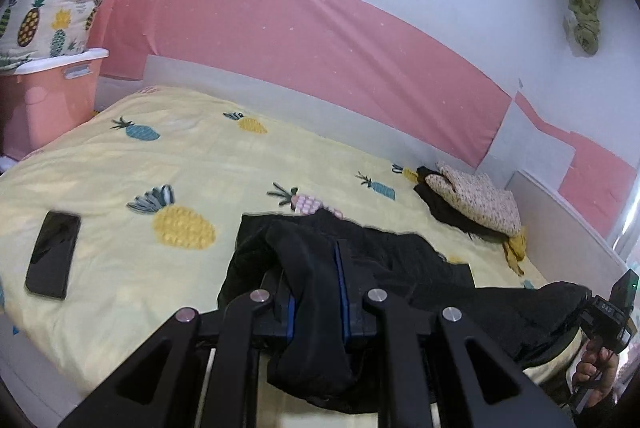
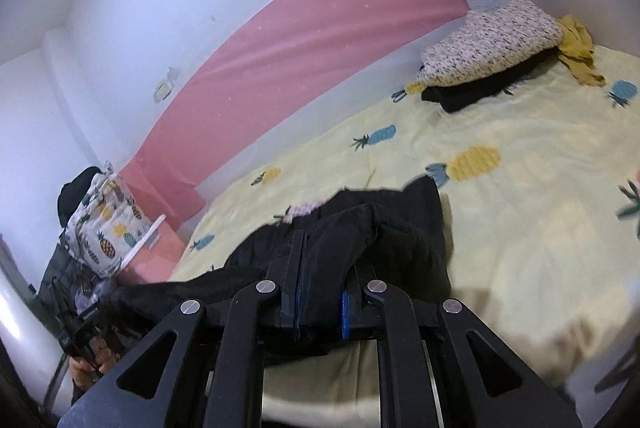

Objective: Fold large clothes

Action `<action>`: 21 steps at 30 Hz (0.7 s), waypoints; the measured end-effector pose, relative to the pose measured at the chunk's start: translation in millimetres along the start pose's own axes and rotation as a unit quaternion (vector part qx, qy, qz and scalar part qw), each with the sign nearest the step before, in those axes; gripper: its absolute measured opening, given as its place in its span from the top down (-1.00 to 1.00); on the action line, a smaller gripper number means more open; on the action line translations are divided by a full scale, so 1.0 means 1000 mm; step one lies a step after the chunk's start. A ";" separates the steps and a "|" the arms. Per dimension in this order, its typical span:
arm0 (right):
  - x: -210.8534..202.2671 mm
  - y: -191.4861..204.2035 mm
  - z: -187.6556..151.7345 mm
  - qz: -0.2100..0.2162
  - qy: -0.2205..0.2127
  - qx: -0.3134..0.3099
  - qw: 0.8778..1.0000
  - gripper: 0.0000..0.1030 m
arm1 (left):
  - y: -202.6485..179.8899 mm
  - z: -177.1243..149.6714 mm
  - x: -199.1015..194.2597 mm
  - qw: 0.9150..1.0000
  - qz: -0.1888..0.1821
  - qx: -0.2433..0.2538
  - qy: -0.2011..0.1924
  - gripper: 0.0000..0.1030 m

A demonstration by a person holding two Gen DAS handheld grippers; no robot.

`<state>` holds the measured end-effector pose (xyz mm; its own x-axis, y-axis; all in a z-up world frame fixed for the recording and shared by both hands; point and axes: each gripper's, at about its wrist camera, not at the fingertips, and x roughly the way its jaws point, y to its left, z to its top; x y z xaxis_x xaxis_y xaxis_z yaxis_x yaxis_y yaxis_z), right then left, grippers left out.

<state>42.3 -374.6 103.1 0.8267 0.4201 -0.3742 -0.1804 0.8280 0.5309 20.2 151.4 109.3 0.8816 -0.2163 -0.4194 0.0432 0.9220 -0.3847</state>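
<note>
Black garment (image 1: 320, 268), bunched, across yellow bedsheet (image 1: 120, 168)

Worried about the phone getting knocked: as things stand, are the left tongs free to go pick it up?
Probably not: the left tongs are shut on the black garment; the phone lies unobstructed.

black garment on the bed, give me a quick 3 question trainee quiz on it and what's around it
1. True or false: both grippers grip the black garment.
2. Which lies flat on the bedsheet in the left wrist view? A) remote B) phone C) book
3. Fill in: the speckled folded cloth rests on a ____ folded cloth.

Key: 1 true, the left gripper and right gripper each pinch a fold. 2 B, the phone. 3 black.
</note>
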 end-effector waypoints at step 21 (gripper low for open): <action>0.270 -0.084 0.049 -0.104 0.167 0.072 0.978 0.61 | 0.033 0.022 0.272 0.986 0.082 -0.028 0.139 0.52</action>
<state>306.9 -348.7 -4.9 0.6133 0.3663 -0.6998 0.0691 0.8577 0.5095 271.7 129.7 0.3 0.7113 -0.1518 -0.6863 -0.1233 0.9343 -0.3344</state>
